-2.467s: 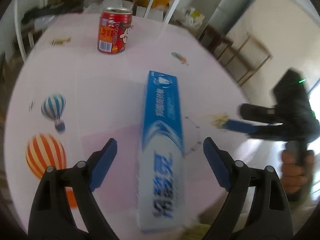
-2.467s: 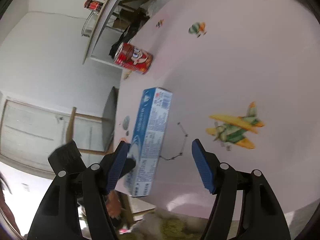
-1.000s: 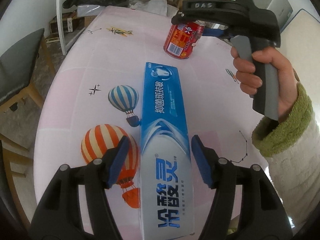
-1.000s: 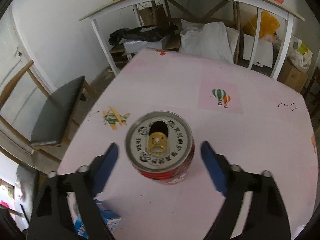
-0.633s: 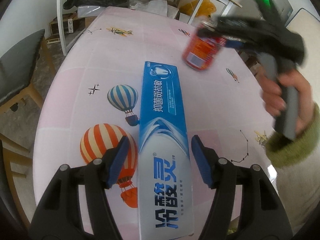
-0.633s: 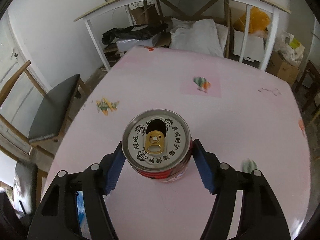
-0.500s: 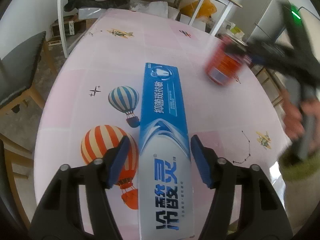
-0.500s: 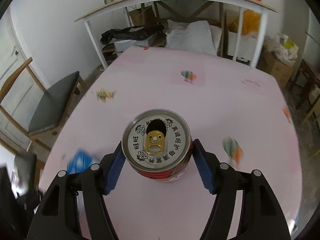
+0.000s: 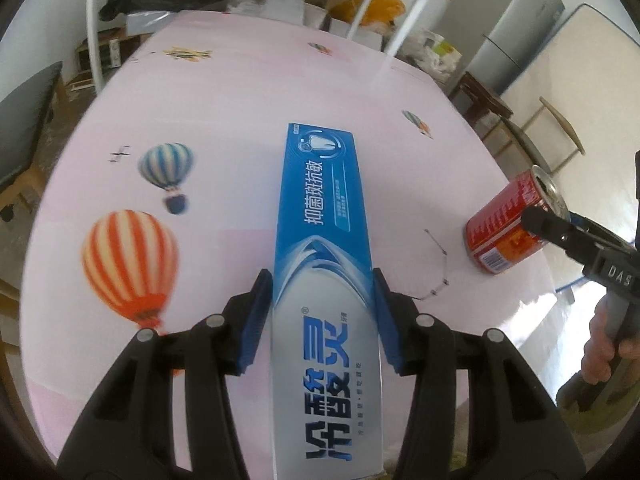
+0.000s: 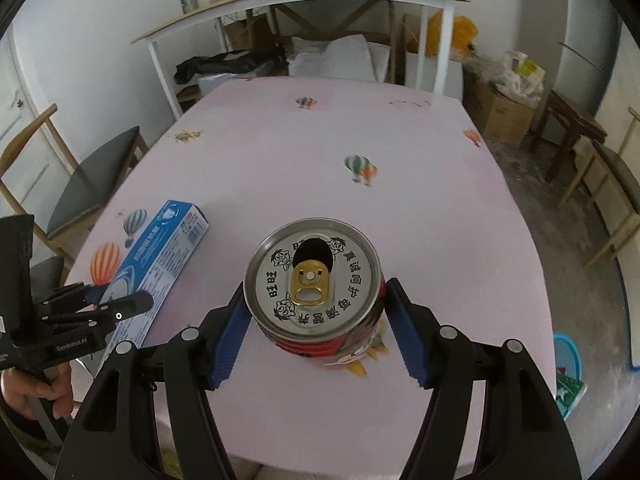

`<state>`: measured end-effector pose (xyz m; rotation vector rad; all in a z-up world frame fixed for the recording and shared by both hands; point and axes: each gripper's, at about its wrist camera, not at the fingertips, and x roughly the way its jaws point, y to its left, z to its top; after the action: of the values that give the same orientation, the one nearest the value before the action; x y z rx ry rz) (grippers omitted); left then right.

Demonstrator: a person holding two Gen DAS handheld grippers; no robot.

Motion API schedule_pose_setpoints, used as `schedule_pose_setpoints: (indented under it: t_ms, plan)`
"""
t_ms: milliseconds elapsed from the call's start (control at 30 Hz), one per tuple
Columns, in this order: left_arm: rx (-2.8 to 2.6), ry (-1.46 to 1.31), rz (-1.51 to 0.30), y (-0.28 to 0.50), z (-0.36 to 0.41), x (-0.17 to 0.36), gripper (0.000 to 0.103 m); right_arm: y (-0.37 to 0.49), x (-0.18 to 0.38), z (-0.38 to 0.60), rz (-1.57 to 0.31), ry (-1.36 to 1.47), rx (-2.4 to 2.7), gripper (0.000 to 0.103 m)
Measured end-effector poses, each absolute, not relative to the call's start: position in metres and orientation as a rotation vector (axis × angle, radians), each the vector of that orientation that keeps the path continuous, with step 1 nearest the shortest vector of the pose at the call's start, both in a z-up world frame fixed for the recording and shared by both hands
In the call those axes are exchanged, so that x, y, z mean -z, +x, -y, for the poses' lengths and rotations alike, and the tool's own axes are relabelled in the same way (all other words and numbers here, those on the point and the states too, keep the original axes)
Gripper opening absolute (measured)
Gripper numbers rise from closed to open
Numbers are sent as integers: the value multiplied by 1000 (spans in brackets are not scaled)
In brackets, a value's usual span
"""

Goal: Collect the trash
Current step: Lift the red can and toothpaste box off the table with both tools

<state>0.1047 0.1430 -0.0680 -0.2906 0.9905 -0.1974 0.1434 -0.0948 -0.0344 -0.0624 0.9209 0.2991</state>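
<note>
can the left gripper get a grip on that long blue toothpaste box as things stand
Probably yes. The long blue toothpaste box already lies between the left gripper's closing jaws, its blue pads right at the box's sides, with nothing in the way.

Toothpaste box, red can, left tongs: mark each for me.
Toothpaste box [image 9: 322,216], left wrist view, printed top face.
Red can [image 10: 313,278], right wrist view, lid.
Left tongs [image 9: 323,322], left wrist view, midway between tips.

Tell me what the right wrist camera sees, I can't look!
The right gripper squeezes an opened red can above a pink table. At left, the left gripper is around a blue toothpaste box.
</note>
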Motion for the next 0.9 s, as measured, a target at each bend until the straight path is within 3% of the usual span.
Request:
schedule_pose_setpoints:
  t_ms: [233,467,900]
  plan:
    - [217,-282,-1022,102,-127,67,47,136,40,104,-913,-28,-311,65]
    - [196,-246,-1009,107,-128,62,55,140,41,101,-924,-20,-328,66]
    - [185,-186,-1035,118,-119,67,55,144,51,96,-956,-38,-327,73]
